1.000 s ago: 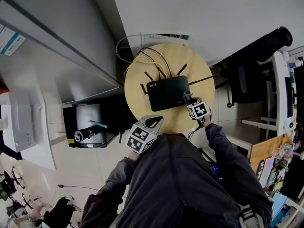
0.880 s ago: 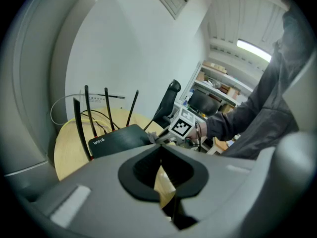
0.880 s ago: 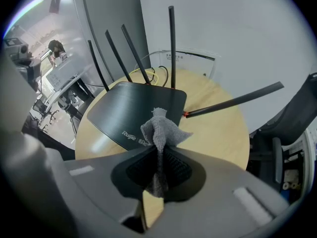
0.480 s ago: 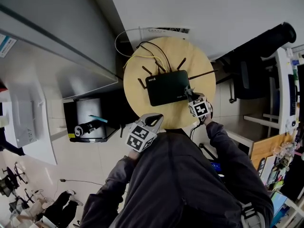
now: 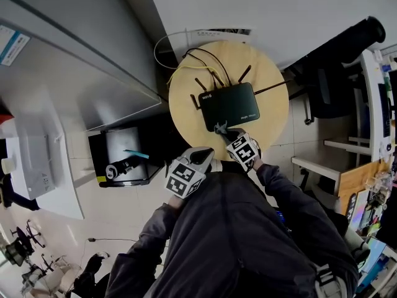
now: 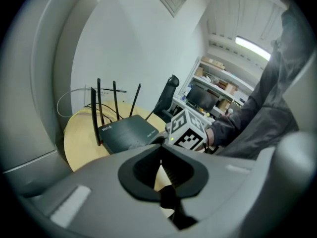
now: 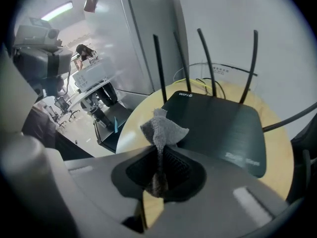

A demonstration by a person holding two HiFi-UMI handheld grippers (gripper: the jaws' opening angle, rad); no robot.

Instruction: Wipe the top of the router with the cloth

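Left gripper (image 5: 202, 158) closest to body, over near table rim, jaws together, nothing between. Best kept parked, clear of wipe path.
Right gripper (image 5: 223, 131) clamped on grey cloth (image 7: 161, 127), tuft sticking out past jaws, at near edge of router (image 5: 229, 106); contact unclear.
Router flat on round table (image 5: 183, 98).
Advice: lower till tuft flattens on lid, sweep near to far, light pressure so router not shoved.
Stop short of antennas (image 7: 159, 68) and cables (image 5: 201, 59) behind.

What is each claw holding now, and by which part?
The right claw pinches the grey cloth by one bunched end; the rest sticks out ahead. The left claw is shut and empty.
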